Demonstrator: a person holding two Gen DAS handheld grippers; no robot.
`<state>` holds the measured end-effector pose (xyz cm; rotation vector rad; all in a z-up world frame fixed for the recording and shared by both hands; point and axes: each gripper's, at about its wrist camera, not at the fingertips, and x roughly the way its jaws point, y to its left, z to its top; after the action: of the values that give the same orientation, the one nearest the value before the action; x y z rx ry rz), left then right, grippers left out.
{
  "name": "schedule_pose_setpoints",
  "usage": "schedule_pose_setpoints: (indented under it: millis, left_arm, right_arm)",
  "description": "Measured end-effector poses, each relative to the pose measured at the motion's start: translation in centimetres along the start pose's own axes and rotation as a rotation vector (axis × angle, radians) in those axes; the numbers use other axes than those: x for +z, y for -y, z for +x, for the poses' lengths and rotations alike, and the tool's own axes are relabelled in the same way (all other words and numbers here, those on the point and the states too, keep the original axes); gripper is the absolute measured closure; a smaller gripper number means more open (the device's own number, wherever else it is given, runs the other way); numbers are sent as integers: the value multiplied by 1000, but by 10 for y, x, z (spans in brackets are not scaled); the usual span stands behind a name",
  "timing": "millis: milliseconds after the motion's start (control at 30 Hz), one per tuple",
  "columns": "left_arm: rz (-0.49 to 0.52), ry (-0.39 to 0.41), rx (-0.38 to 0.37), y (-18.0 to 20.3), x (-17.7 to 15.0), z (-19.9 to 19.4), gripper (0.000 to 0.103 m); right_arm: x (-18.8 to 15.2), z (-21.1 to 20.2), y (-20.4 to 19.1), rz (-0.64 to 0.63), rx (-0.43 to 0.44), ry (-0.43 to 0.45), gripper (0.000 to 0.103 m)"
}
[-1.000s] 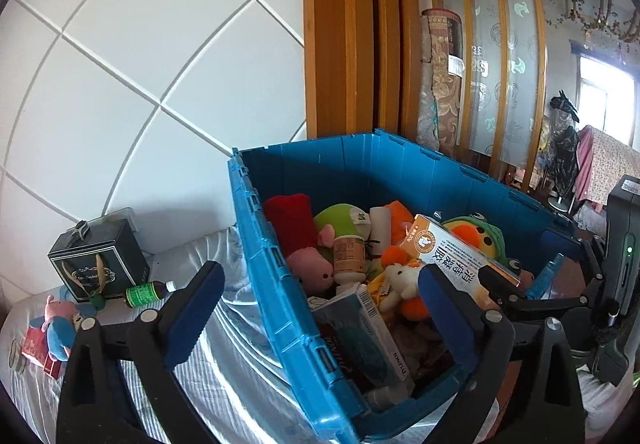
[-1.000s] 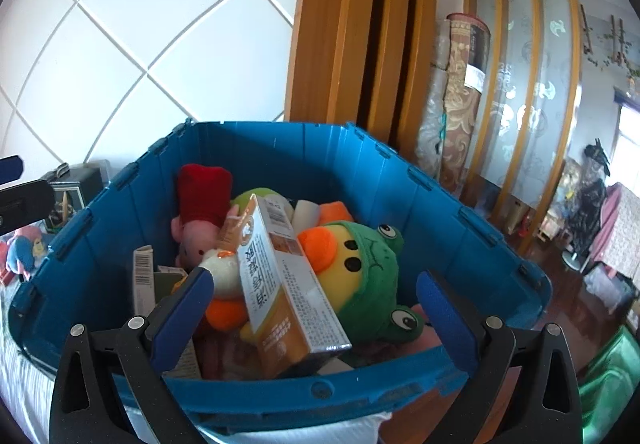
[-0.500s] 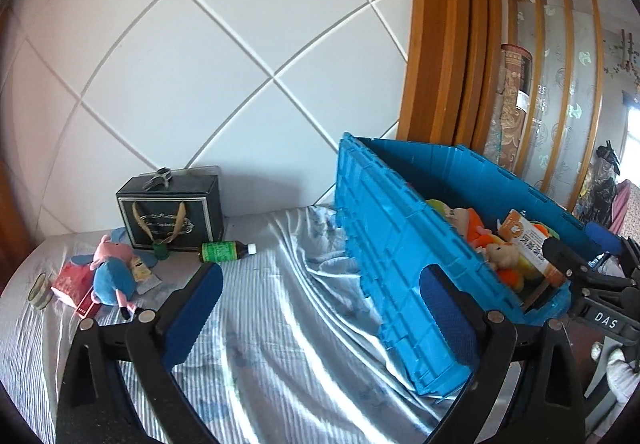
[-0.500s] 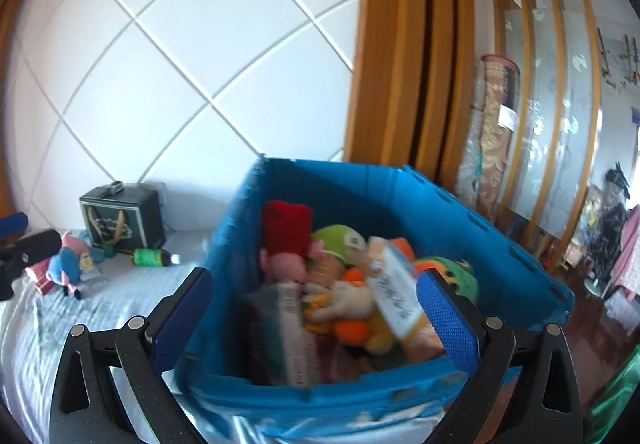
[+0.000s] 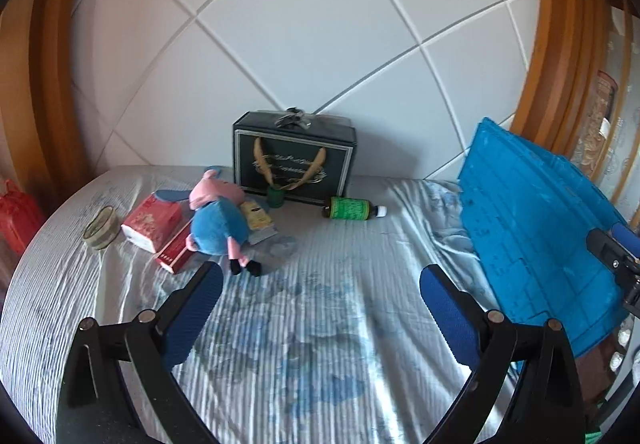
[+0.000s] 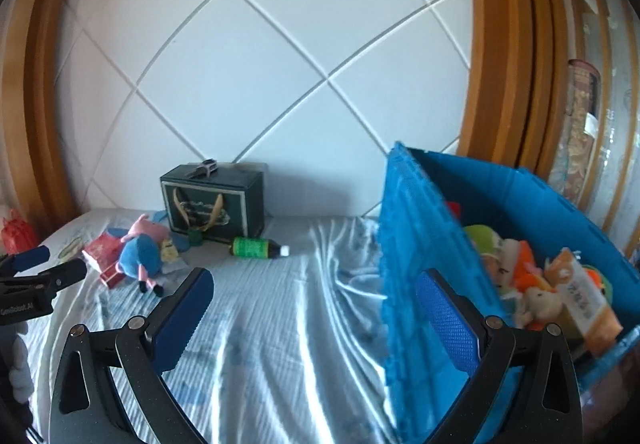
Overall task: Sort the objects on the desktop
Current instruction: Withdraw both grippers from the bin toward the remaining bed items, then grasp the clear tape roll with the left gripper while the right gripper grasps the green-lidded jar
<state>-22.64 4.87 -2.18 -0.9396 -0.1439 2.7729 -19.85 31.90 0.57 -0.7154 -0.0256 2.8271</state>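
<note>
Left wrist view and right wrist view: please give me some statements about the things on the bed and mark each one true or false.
1. The green bottle lies on its side. True.
2. The left hand-held gripper is shut on the plush pig. False: it is open and empty, and the pig lies on the bed.
3. The blue bin holds plush toys. True.
4. The dark gift box is inside the bin. False: it stands against the wall.
5. The right hand-held gripper is open. True.

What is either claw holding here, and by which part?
Nothing. The left claw and right claw both stand open and empty above the sheet.
</note>
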Motion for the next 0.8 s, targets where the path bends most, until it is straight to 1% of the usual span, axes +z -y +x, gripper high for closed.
schedule_pose_setpoints:
  millis: [67, 200, 267, 333, 400, 467, 533, 567, 633, 667, 700, 767, 800]
  left_arm:
    - [-23, -31, 36, -29, 0, 17, 3]
    - [-84, -87, 116, -99, 7, 55, 3]
    - [-129, -115, 163, -142, 16, 77, 3]
    - [-167, -140, 203, -186, 28, 100, 3]
    - [-189, -160, 265, -231, 40, 125, 3]
    - [-201, -182, 329, -274, 52, 151, 3]
    - [-211, -220, 372, -317, 60, 180, 3]
    - [-219, -238, 403, -337, 62, 194, 3]
    - [-241, -276, 429, -375, 67, 221, 3]
    - [-256, -296, 457, -392, 68, 234, 3]
    - [-270, -312, 467, -407, 68, 245, 3]
    - [-302, -334, 508, -435, 66, 264, 3]
    - [-312, -343, 523, -447, 65, 272, 3]
  right_arm:
    - [-1, 25, -19, -10, 42, -44, 0]
    - [0, 90, -46, -7, 123, -160, 0]
    - [3, 126, -53, -2, 142, -215, 0]
    - [9, 166, -56, -2, 135, -262, 0]
    - [16, 206, -61, 11, 131, -304, 0]
    - [23, 241, -68, 32, 173, -344, 0]
    - [27, 280, -85, 49, 240, -395, 0]
    - [28, 298, -95, 47, 255, -417, 0]
    - [28, 336, -121, 20, 259, -450, 0]
    - [27, 355, -135, 11, 265, -461, 1]
    - [26, 372, -149, 8, 279, -478, 5]
    - [24, 402, -173, -6, 299, -511, 18]
    - [23, 417, -186, -11, 307, -519, 19]
